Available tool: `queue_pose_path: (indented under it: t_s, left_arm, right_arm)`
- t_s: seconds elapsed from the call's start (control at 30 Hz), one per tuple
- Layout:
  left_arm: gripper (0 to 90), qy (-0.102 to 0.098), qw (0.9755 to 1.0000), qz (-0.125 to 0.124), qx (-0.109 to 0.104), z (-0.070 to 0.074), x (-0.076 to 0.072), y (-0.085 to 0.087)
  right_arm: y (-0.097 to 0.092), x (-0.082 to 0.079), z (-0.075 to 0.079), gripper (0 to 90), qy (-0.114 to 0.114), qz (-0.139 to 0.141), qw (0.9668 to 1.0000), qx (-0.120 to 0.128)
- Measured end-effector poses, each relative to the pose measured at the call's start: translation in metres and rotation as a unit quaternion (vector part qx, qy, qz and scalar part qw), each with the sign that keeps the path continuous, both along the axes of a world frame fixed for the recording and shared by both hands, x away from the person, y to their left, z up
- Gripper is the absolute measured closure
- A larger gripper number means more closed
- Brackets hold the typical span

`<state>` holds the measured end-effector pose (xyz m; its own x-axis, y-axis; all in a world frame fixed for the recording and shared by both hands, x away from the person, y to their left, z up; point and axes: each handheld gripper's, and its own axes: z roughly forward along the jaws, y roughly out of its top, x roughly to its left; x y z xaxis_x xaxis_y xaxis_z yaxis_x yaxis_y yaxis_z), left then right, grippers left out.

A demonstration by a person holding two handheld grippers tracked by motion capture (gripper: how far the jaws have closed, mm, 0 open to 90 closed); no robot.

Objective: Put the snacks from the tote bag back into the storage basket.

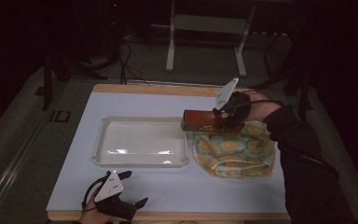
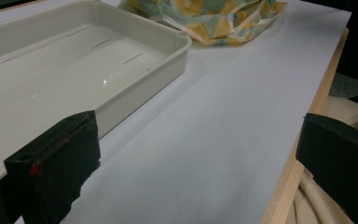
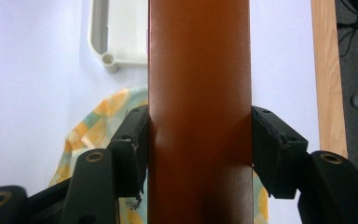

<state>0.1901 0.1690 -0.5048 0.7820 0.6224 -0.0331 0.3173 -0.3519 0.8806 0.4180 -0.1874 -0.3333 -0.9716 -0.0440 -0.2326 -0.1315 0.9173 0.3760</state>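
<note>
While one white tray and one patterned bag lie on the table, the right gripper clamps one brown box above the bag's far edge; the left gripper rests wide apart, near left.

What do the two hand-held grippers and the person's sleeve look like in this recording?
Both the left gripper and the right gripper are black with two blocky jaws, and each carries a pale grey three-cornered plate on top. A black cable trails over the dark long sleeve on the right arm.

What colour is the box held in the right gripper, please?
Reddish brown box; the right gripper view shows it best.
</note>
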Motion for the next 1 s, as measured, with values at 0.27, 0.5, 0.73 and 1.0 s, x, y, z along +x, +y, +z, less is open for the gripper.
queue_pose_path:
  t_s: [0.27, 0.5, 0.73, 1.0]
  left_arm:
    - [0.0, -0.001, 1.0, -0.001, -0.002, 0.0, -0.001, 0.0]
    - [0.0, -0.001, 1.0, -0.003, -0.001, 0.0, -0.001, 0.0]
    - [0.0, -0.001, 1.0, -0.004, -0.002, 0.0, -0.001, 0.0]
    - [0.0, -0.001, 1.0, -0.007, -0.001, 0.0, -0.002, 0.001]
  right_arm:
    - [0.021, -0.001, -0.004, 43.1, 0.005, 0.012, 0.9999, -0.004]
    - [0.041, -0.003, -0.008, 43.1, 0.006, 0.026, 0.9996, -0.006]
    - [0.06, -0.004, -0.013, 43.1, 0.012, 0.039, 0.9992, -0.006]
    - [0.08, -0.007, -0.019, 43.1, 0.015, 0.056, 0.9983, 0.0]
